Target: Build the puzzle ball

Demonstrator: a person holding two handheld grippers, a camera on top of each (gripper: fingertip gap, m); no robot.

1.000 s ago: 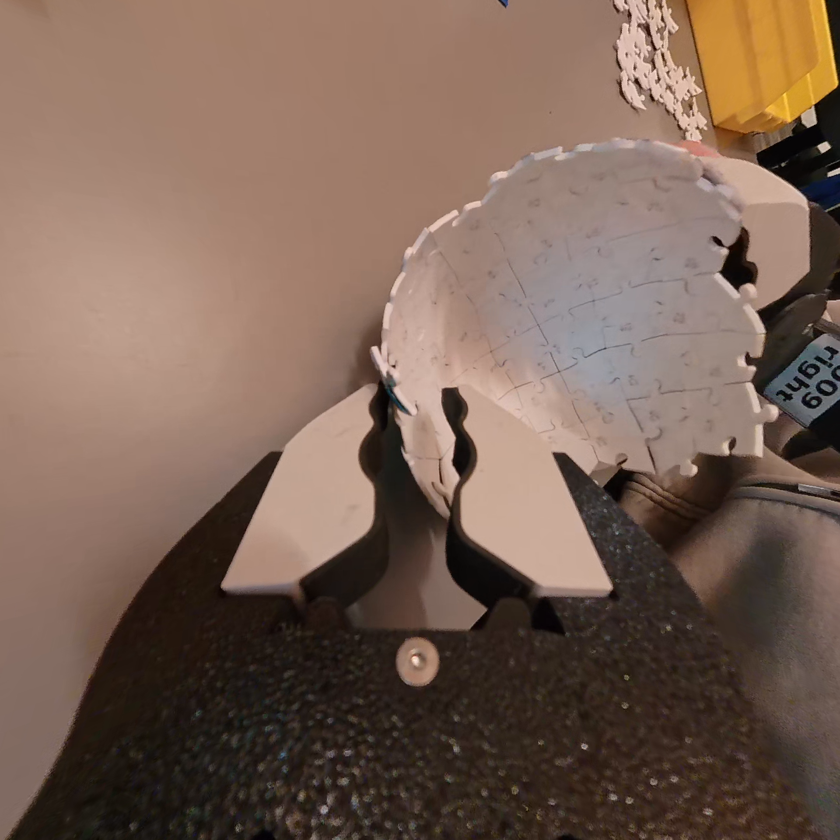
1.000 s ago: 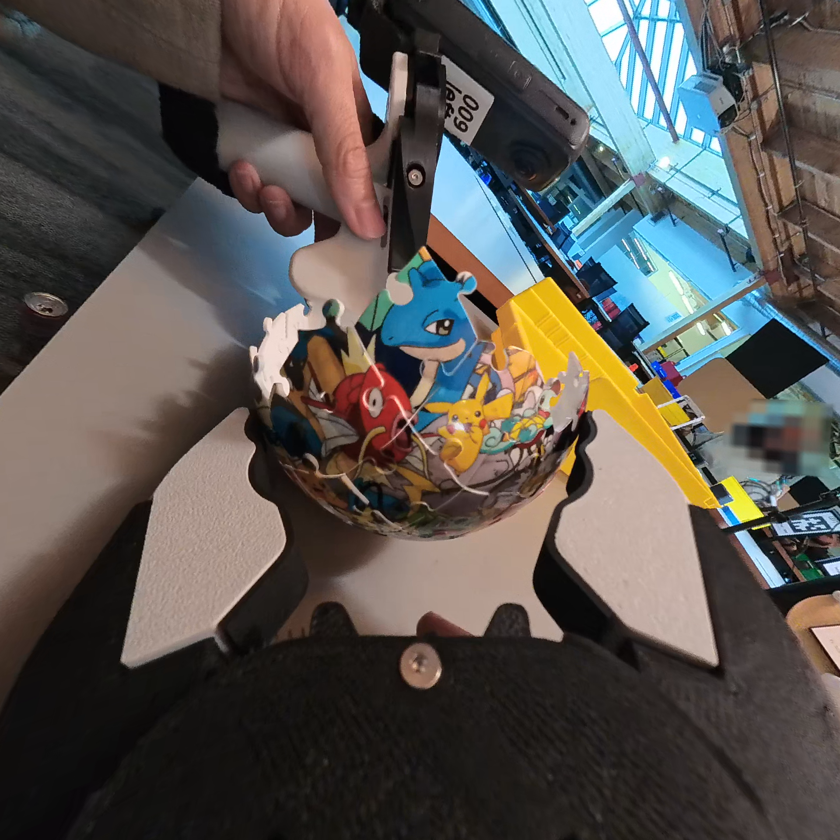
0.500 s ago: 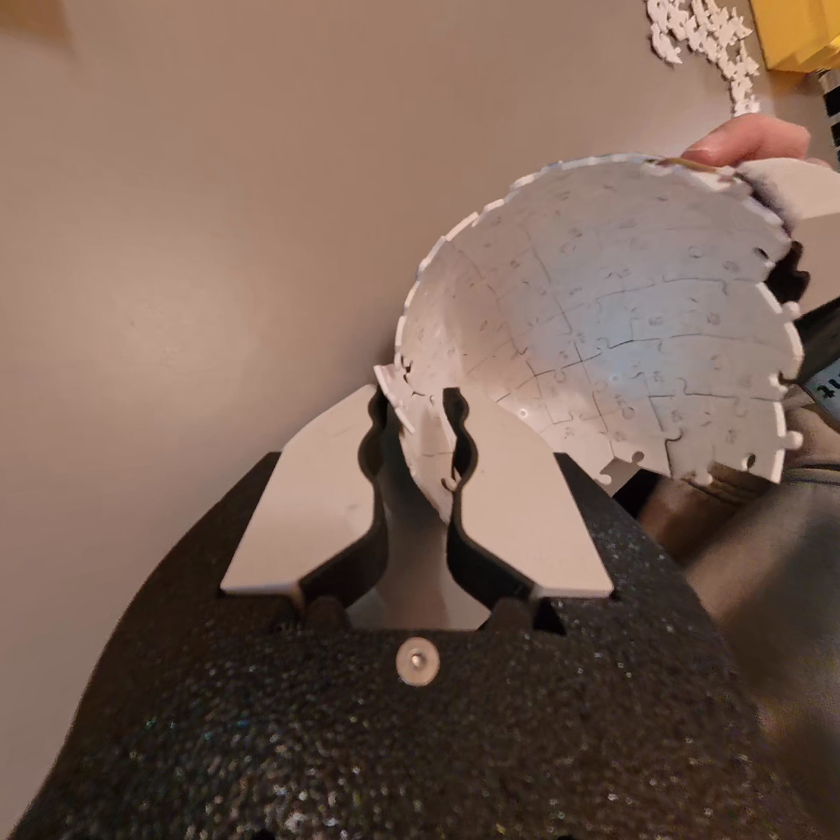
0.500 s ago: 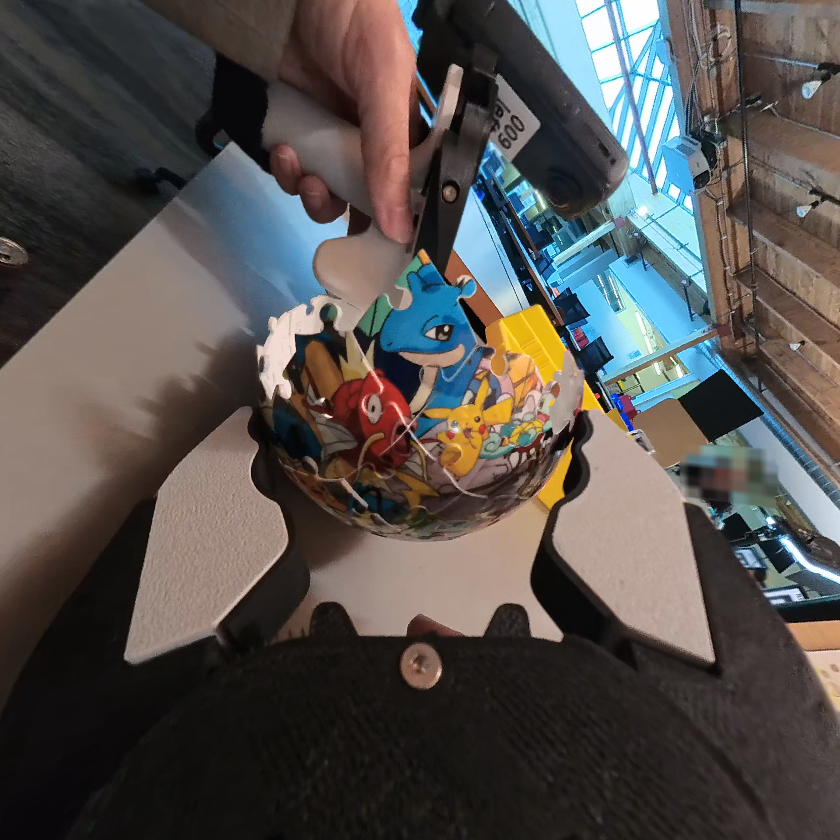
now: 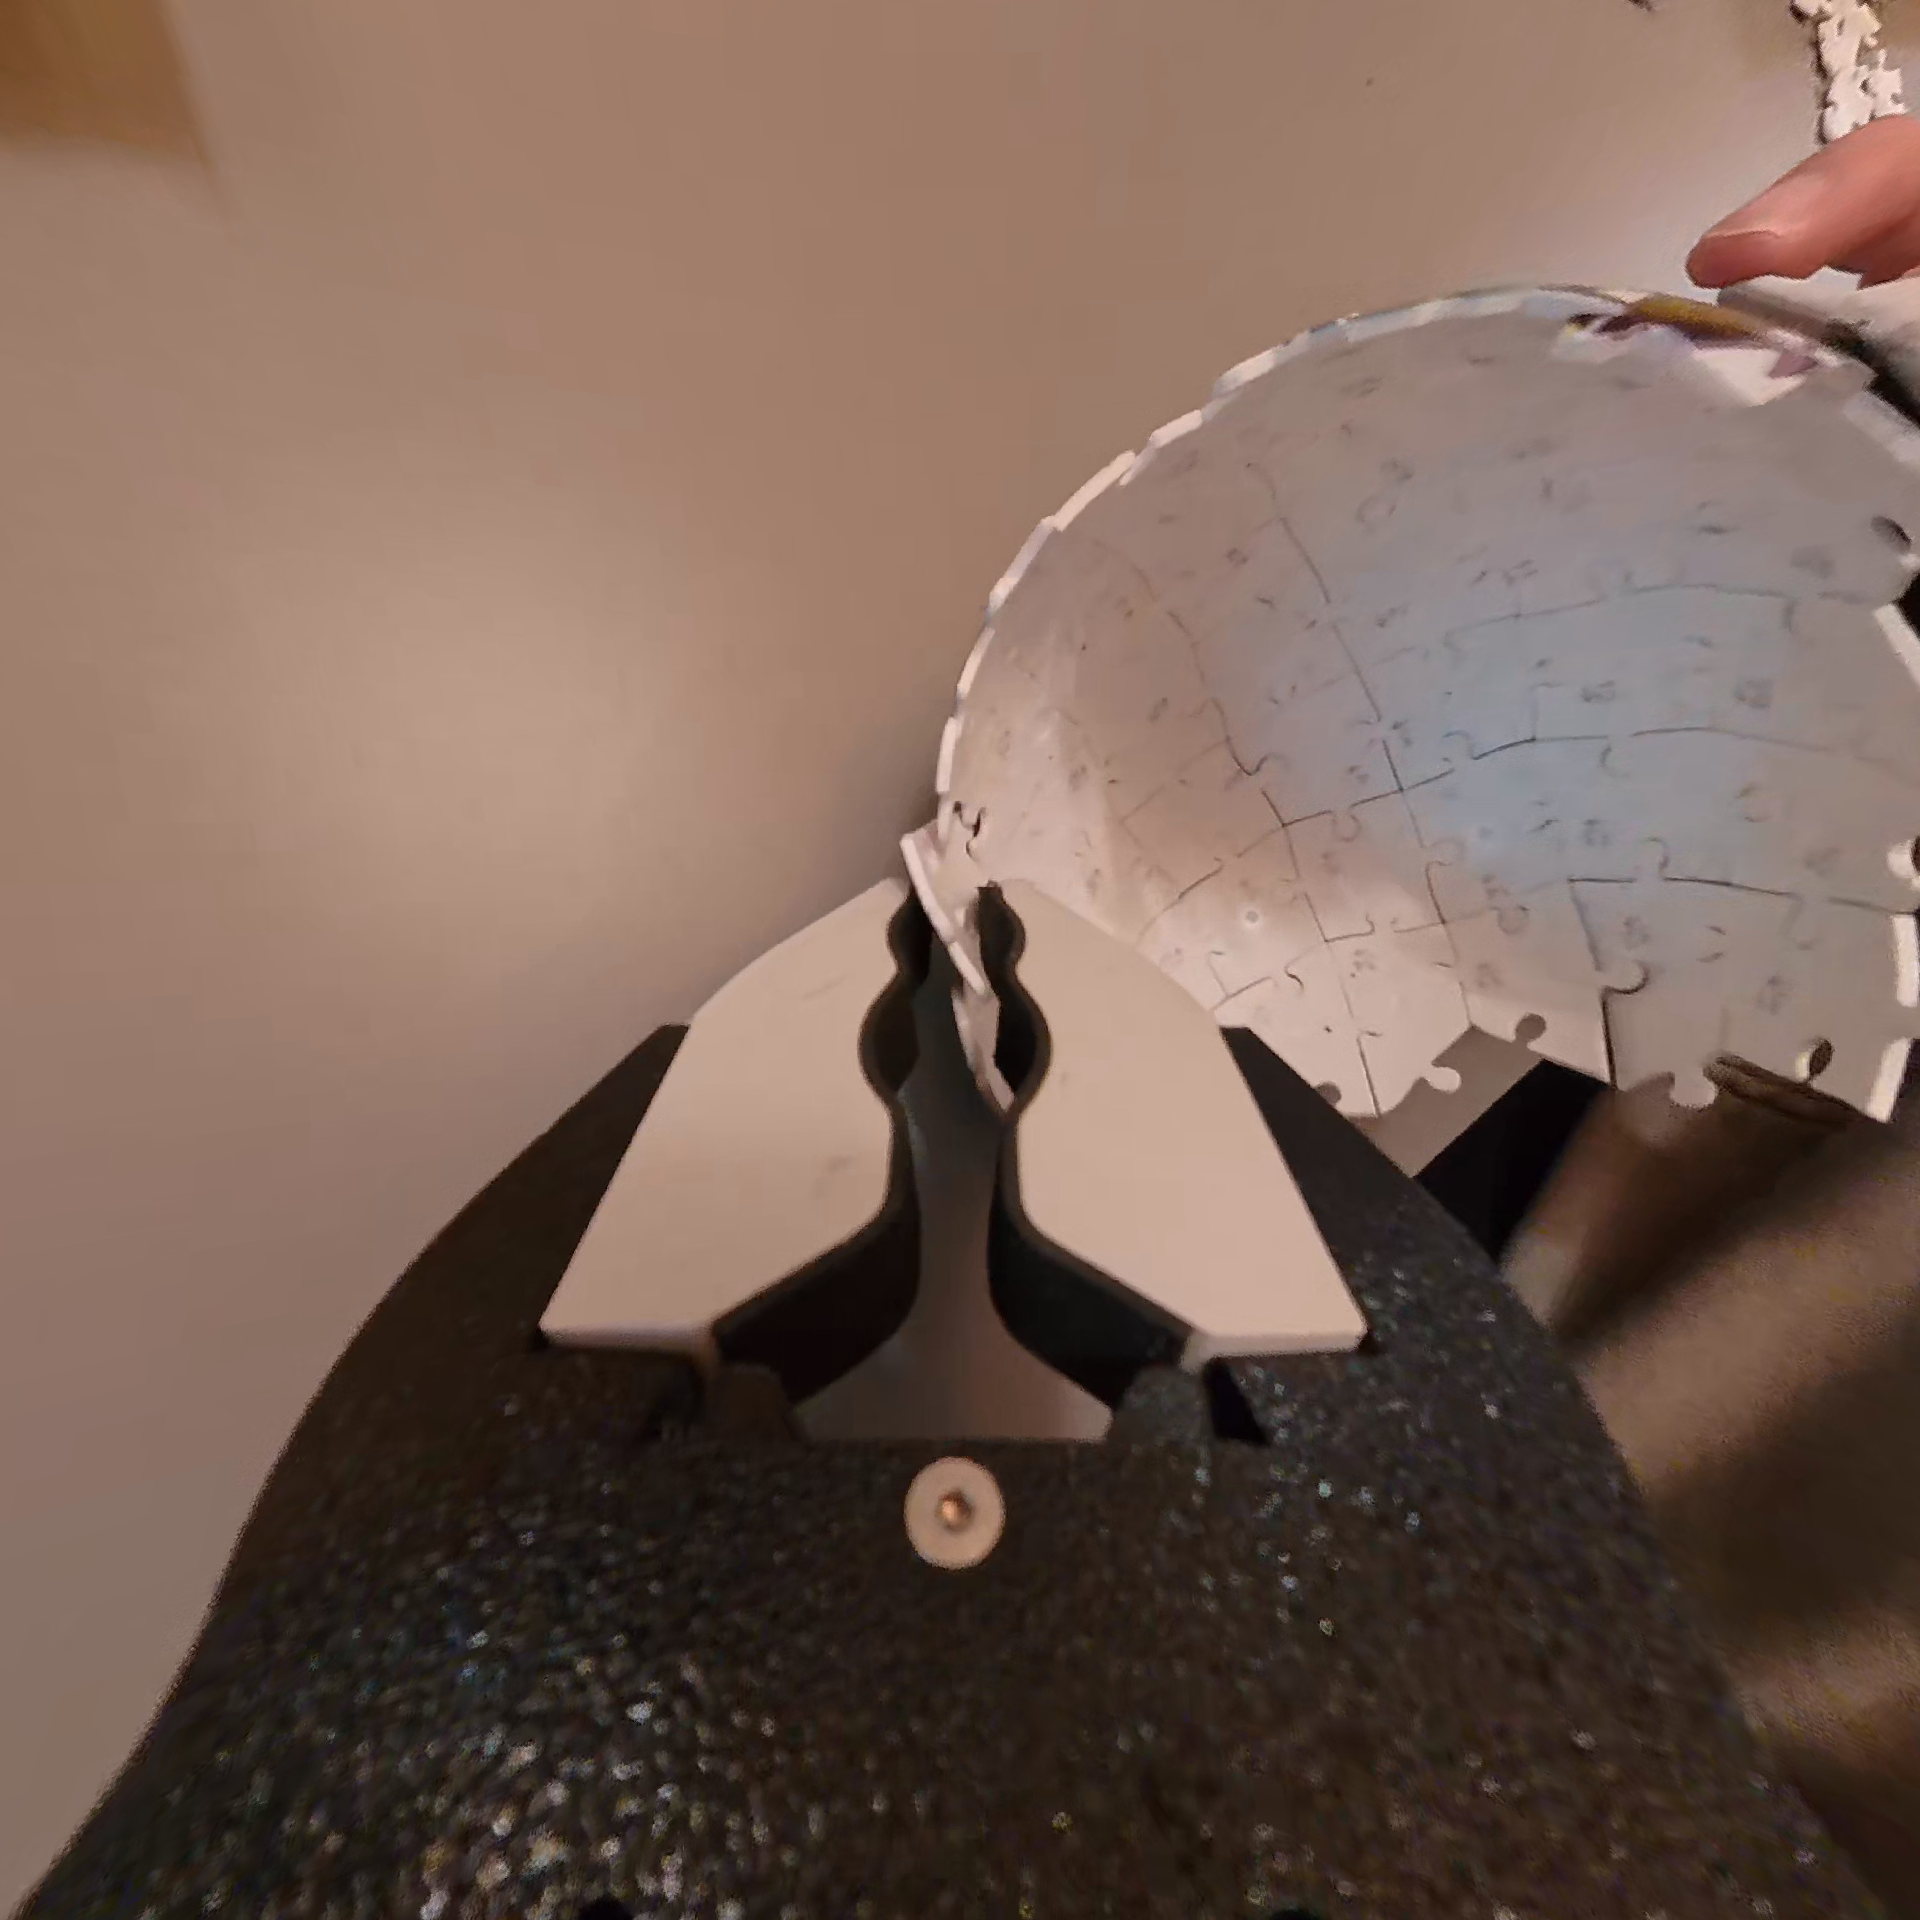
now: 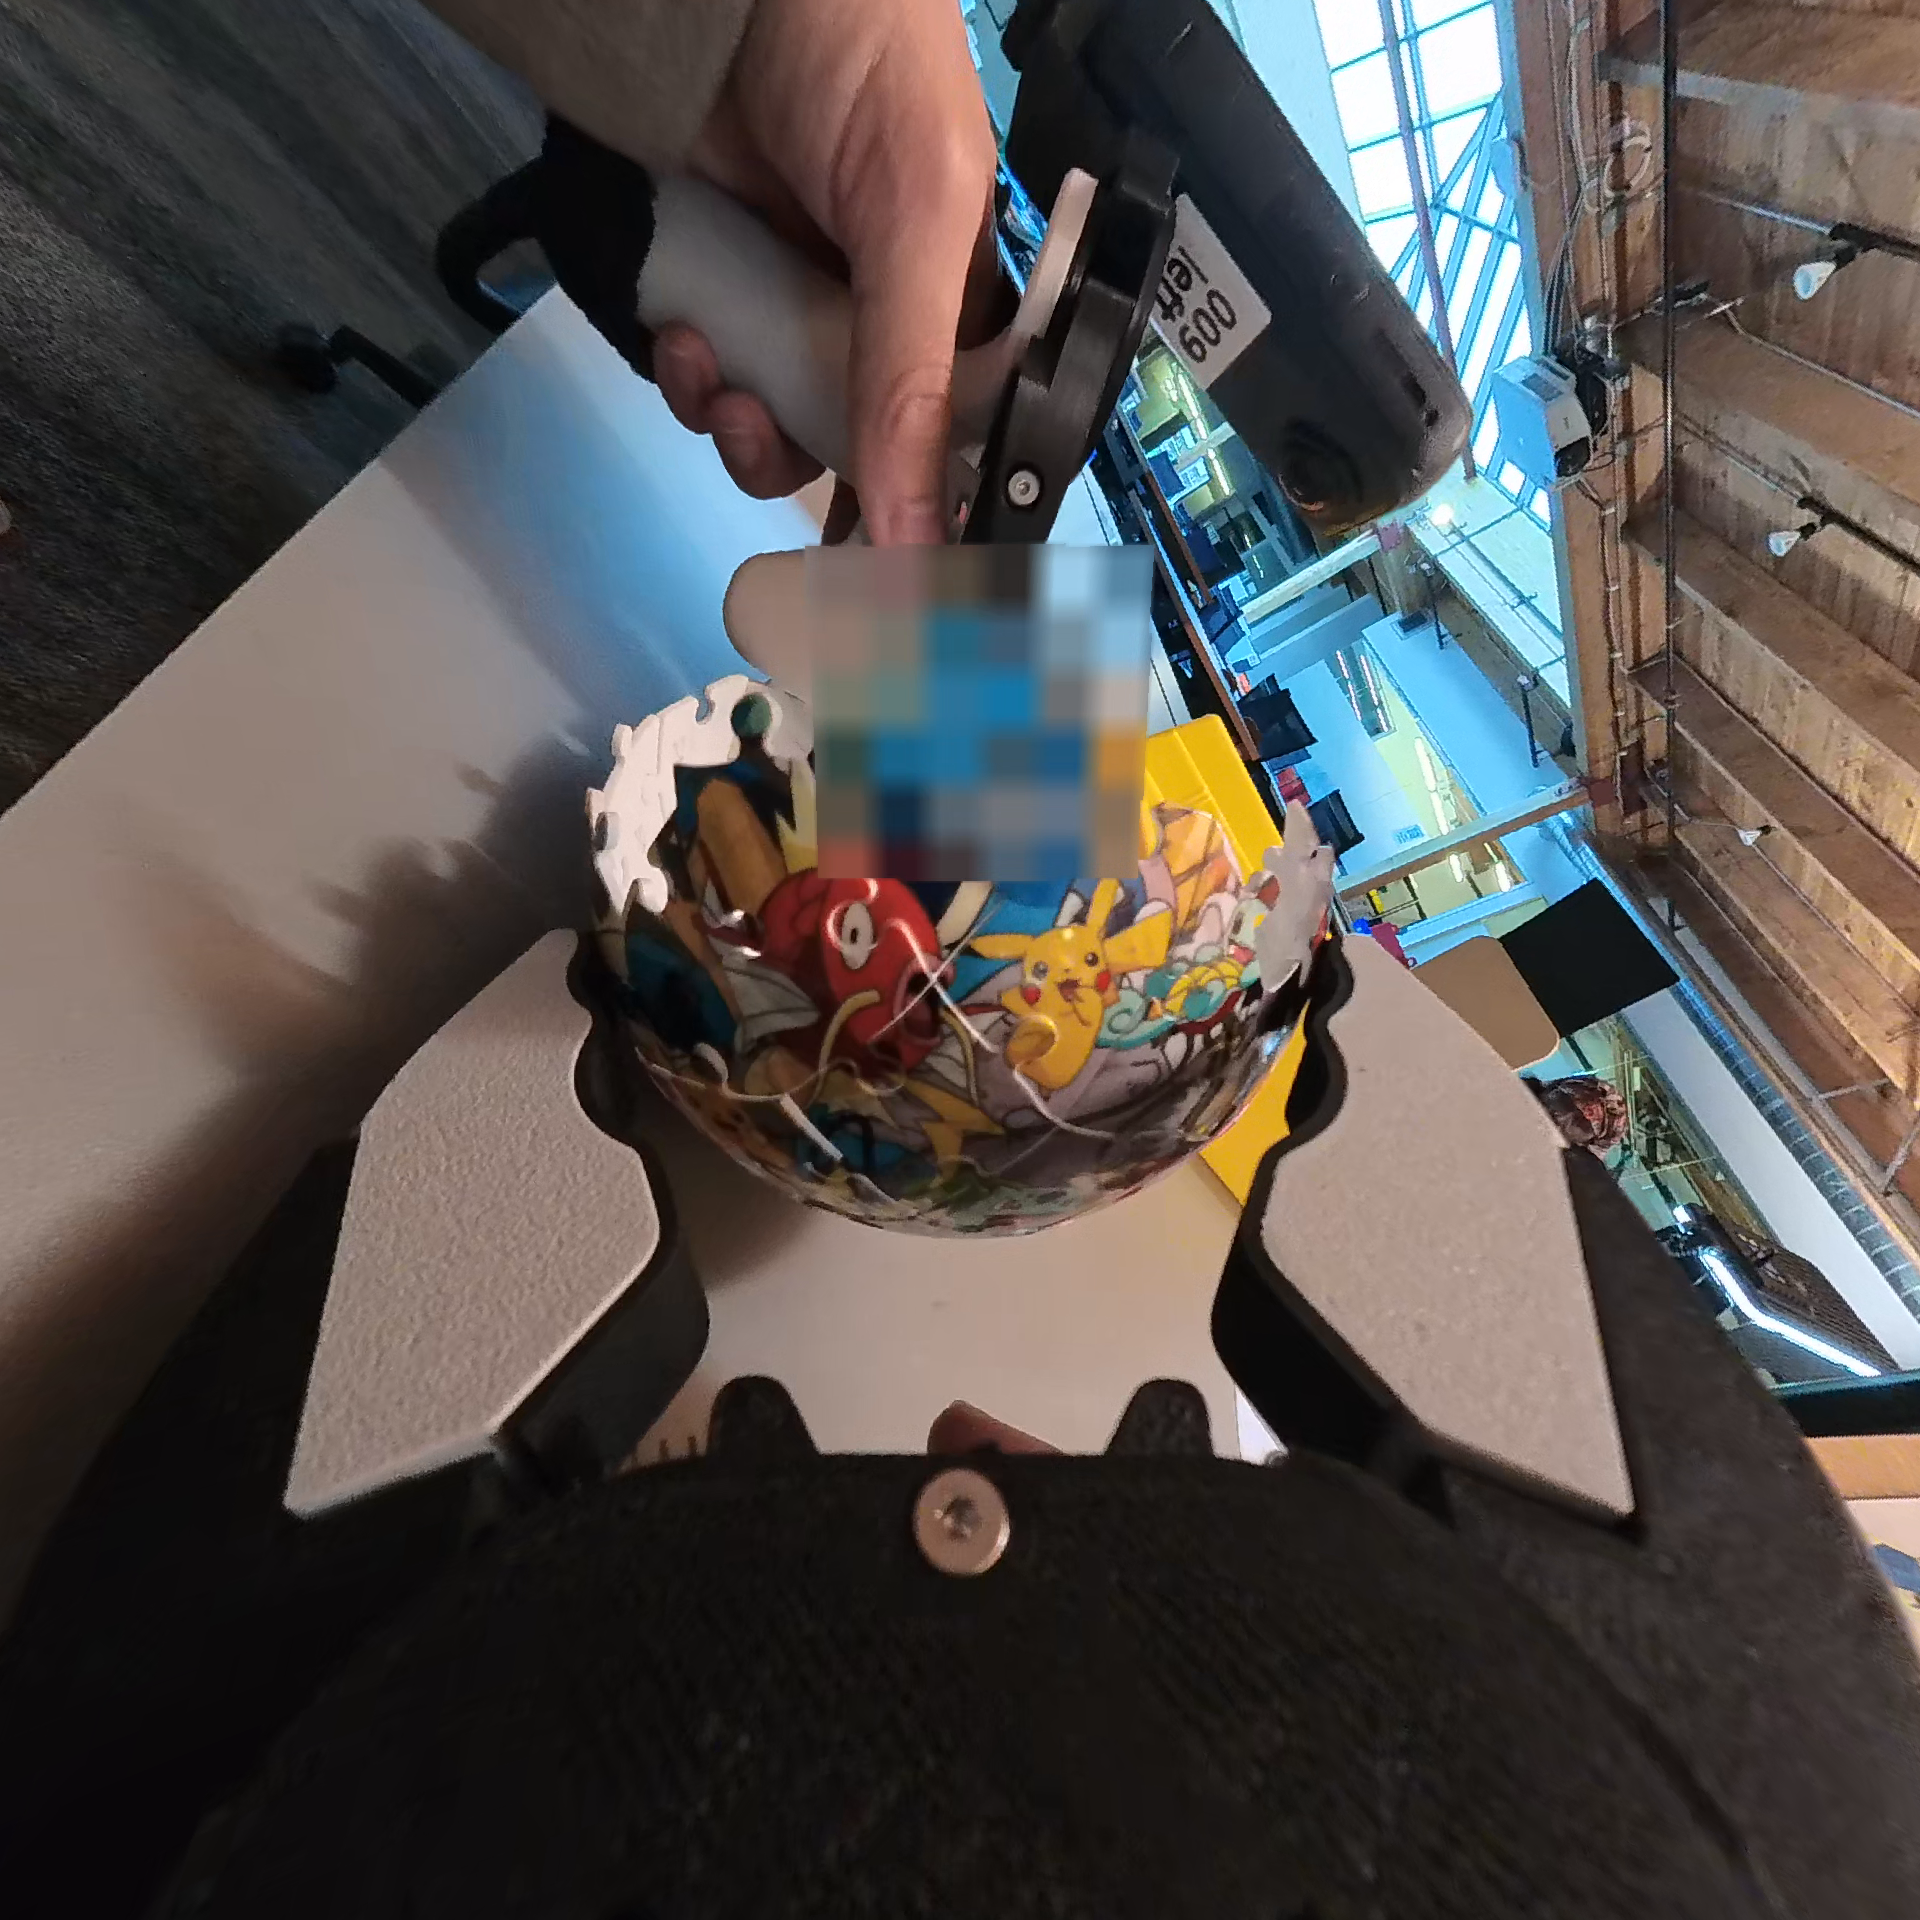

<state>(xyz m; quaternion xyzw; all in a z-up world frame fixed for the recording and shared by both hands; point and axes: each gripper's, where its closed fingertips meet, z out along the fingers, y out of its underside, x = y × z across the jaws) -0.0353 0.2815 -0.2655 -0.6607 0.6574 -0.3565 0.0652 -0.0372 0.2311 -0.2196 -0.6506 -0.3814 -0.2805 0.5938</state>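
Observation:
The puzzle ball [image 6: 935, 1039] is a half shell, with colourful cartoon print outside and a plain white inside [image 5: 1455, 779]. My right gripper [image 6: 951, 997] is shut on it, one finger on each side, and holds it above the table with the open side facing away from the camera. My left gripper [image 5: 961, 935] is shut on a white puzzle piece [image 5: 951, 914] at the shell's jagged rim. In the right wrist view the left gripper [image 6: 774, 608] comes down onto the rim from above, held by a hand [image 6: 831, 208]. A mosaic patch hides the contact there.
The pale table [image 6: 260, 831] lies below. A yellow bin [image 6: 1195, 769] stands behind the ball. Loose white puzzle pieces [image 5: 1860, 62] lie at the far right of the table. A fingertip [image 5: 1787, 229] rests at the shell's top edge. Spacing between my two grippers at the tips: around 8 centimetres.
The shell has shifted right and up in the left wrist view. The left gripper has drawn back, and now only its tips pinch the rim piece. The right grip is unchanged.

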